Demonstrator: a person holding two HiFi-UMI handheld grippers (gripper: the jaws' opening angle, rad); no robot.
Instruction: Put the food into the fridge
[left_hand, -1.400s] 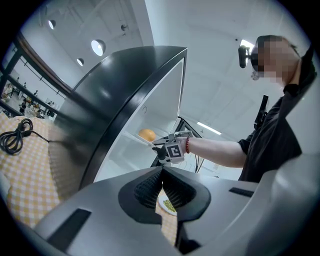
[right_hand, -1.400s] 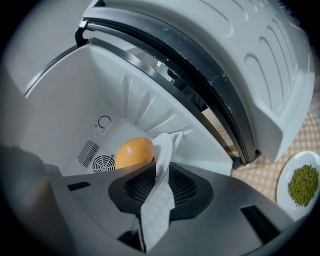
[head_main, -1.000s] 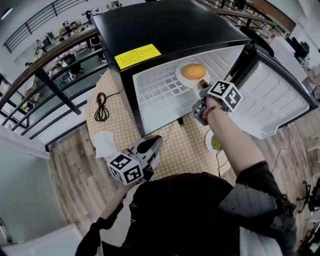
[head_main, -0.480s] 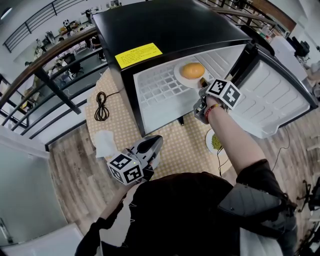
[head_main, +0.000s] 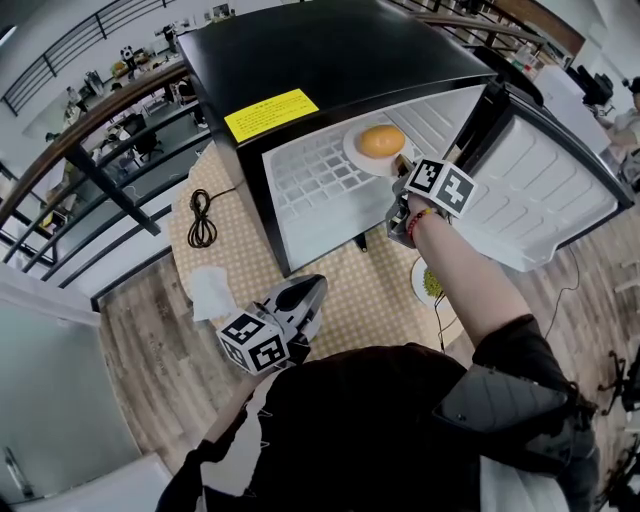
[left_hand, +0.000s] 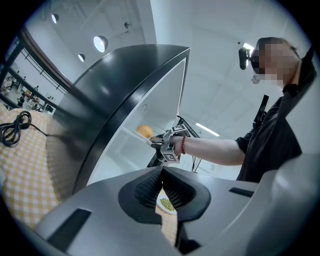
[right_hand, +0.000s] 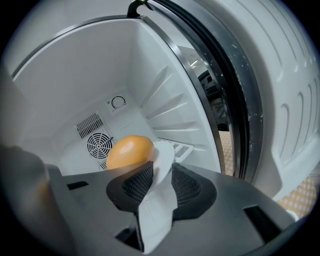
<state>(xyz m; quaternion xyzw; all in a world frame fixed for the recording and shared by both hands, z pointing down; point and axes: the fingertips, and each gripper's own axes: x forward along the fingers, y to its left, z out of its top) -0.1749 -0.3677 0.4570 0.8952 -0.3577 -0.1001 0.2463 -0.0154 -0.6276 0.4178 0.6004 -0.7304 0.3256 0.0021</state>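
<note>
An orange bun (head_main: 382, 141) lies on a white plate (head_main: 355, 150) on the shelf inside the open black fridge (head_main: 330, 50). My right gripper (head_main: 402, 165) reaches into the fridge at the plate's near rim. In the right gripper view the bun (right_hand: 129, 151) sits just beyond the pads, and the plate rim (right_hand: 162, 155) stands slanted between them. The right gripper (right_hand: 159, 182) has just been opening its jaws and they look slack on the rim. My left gripper (head_main: 310, 285) hangs shut and empty over the table, its pads (left_hand: 150, 186) meeting at the tips.
The white fridge door (head_main: 540, 190) stands swung open at the right. A second plate with green food (head_main: 428, 283) sits on the checked tablecloth below my right arm. A coiled black cable (head_main: 201, 215) and a white tissue (head_main: 212, 290) lie at the left.
My right gripper has rolled a little at the plate rim, and the plate and bun have shifted slightly up the picture. The left gripper has kept still.
</note>
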